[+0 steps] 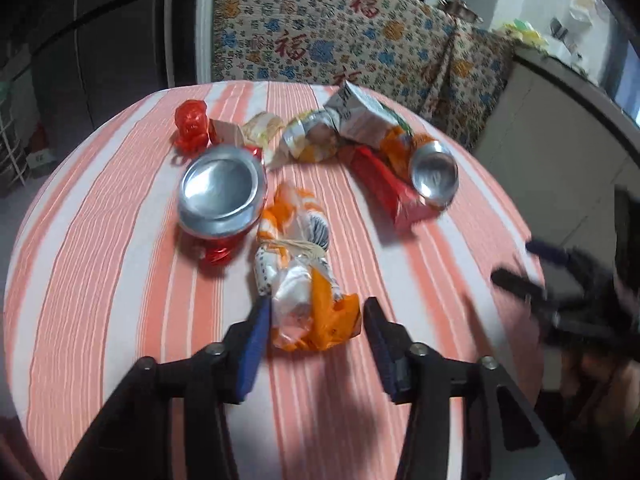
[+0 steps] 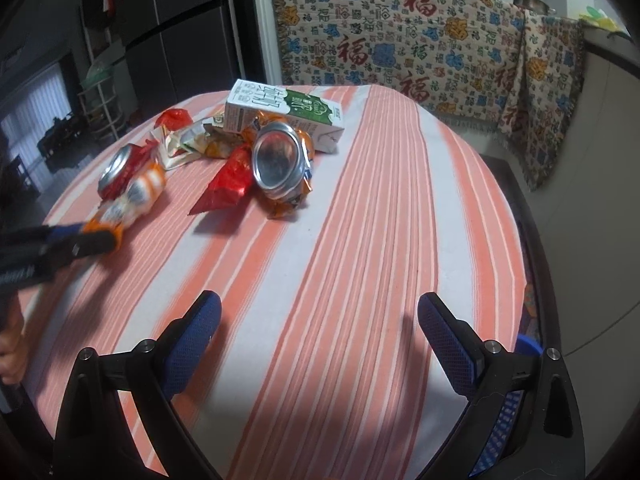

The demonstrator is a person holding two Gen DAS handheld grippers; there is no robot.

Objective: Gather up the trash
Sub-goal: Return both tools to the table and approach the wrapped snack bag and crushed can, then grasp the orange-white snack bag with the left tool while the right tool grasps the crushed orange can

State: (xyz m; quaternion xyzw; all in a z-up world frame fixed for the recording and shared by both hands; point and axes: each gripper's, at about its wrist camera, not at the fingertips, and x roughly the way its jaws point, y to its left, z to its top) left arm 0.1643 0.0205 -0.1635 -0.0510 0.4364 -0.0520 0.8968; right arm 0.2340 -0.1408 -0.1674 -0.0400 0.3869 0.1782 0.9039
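straddling orange-white wrapper (image 1: 296, 280), left gripper (image 1: 318, 312) pads apart, right pad clear; right gripper (image 2: 320, 312) spread, empty.

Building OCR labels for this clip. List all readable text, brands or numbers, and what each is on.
"福": large red character, repeated across the patterned blanket hung behind the table.
Milk carton: large characters and a green panel with a logo, too skewed and blurred to read.
Snack wrappers and crushed cans: print present but illegible.
No readable numbers anywhere.
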